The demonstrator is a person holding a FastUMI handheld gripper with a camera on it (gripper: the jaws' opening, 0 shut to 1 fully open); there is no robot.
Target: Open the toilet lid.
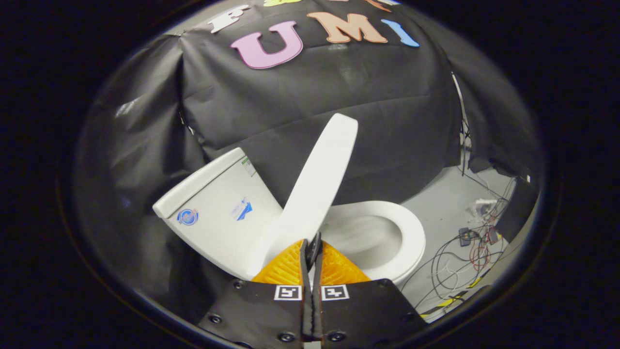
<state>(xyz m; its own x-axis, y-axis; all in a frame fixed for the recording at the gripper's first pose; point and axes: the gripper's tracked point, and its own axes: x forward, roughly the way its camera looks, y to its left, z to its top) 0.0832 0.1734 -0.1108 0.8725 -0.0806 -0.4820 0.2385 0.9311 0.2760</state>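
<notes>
Just ahead of the fingertips, the toilet lid (317, 189) stands raised and tilted, its edge pinched between the fingers of the gripper (312, 252), the seat (411, 232) bare beyond. If that thin pinch slips, I reckon the lid slams back down.

Toilet lid (317, 186) showing plain white, seat (411, 232) and tank (218, 213) showing the same white. Tank carrying a round blue-and-red sticker (187, 216) and a blue-and-white sticker (242, 211). Floor (445, 203) reading pale grey. Cables (465, 252) lying black, white and red, one yellow.
</notes>
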